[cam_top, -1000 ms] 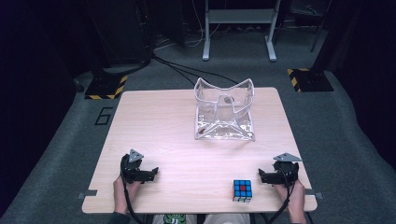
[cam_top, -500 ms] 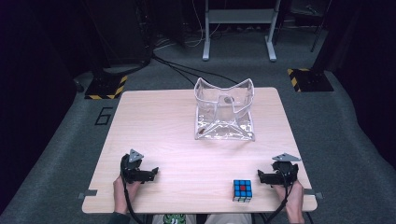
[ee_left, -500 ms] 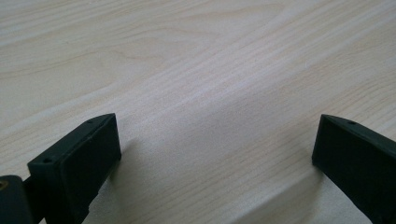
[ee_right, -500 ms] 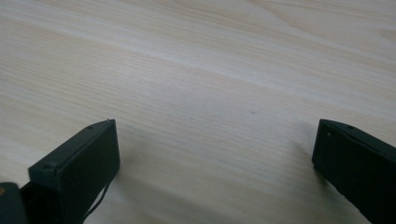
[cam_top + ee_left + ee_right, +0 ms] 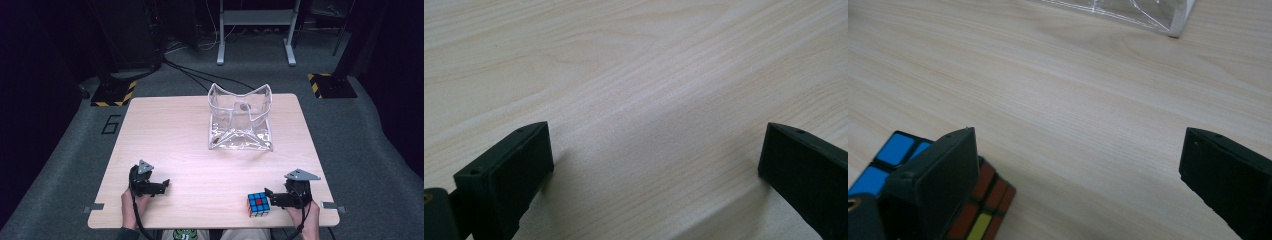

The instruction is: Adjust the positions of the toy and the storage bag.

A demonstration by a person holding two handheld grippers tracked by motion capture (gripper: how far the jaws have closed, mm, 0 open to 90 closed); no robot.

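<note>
Cube at rest beside open right jaws

Cube (image 5: 258, 204) position: near desk (image 5: 170, 130) edge on your side, just left of the right gripper (image 5: 270, 195). In the right gripper view the cube (image 5: 975, 212) sits partly behind one jaw, outside the gap. Right jaws stand wide apart and hold nothing. The left gripper (image 5: 165, 183) rests well apart at the desk's other near corner, jaws likewise spread over bare wood. Compared with the high view a second ago, neither gripper nor cube has shifted; treat the grasp as not yet begun. The clear container (image 5: 241, 119) stands farther back, likely the destination. Realign the right gripper so the cube falls between the jaws.
</note>
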